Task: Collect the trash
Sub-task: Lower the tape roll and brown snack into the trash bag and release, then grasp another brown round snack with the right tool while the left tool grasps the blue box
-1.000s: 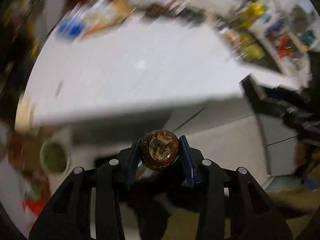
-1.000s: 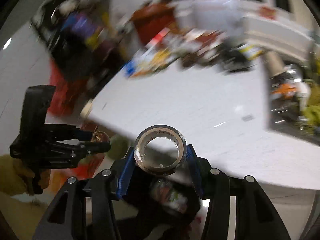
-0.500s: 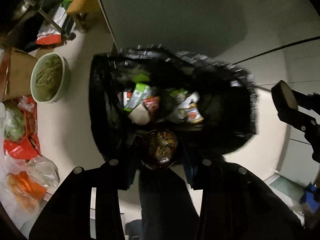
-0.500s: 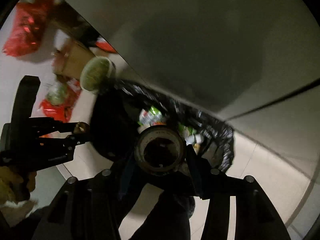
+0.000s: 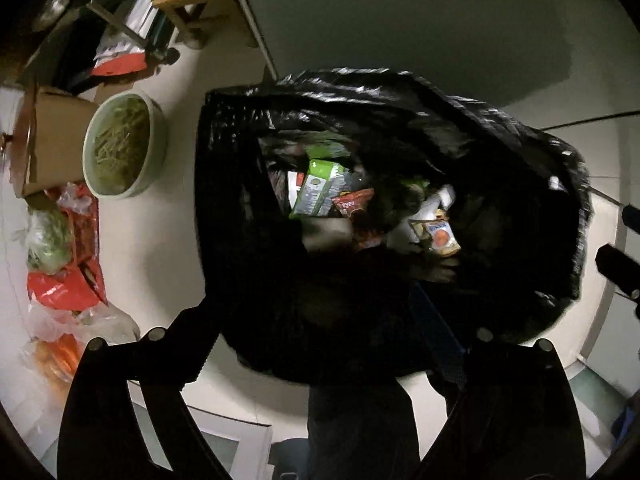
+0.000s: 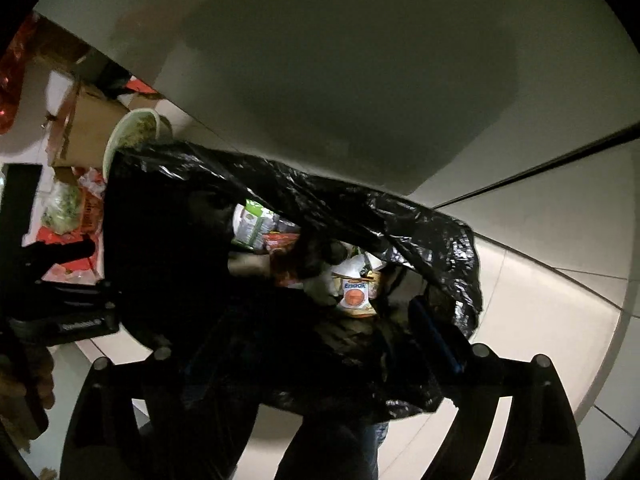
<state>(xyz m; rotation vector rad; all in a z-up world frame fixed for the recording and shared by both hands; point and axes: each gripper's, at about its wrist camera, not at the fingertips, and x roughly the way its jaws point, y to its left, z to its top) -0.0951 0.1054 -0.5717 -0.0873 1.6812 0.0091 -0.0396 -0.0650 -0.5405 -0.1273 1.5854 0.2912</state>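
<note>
A black trash bag (image 5: pixel 360 112) stands open on the floor, also seen in the right wrist view (image 6: pixel 360 208). Inside lie a green carton (image 5: pixel 320 188), a red wrapper (image 5: pixel 354 204) and an orange snack packet (image 5: pixel 440 236) (image 6: pixel 354 296). My left gripper (image 5: pixel 320 320) points straight down over the bag's mouth; its jaws are opening wide and hold nothing. My right gripper (image 6: pixel 304 332) hangs over the same bag, jaws also opening, nothing between them. Each gripper shows in the other's view: the right gripper (image 5: pixel 616 268) at the right edge, the left gripper (image 6: pixel 60 280) at the left edge.
A pale green bowl (image 5: pixel 124 148) of shredded greens sits on the floor left of the bag, beside a cardboard box (image 5: pixel 48 136) and red plastic bags (image 5: pixel 64 280). A grey panel (image 5: pixel 400 20) rises behind the bag. A person's dark trouser leg (image 5: pixel 360 420) stands below.
Both grippers came down from the table to the trash bag. The brown round item left the left jaws and the tape roll left the right jaws; both pairs of jaws spread wide.
</note>
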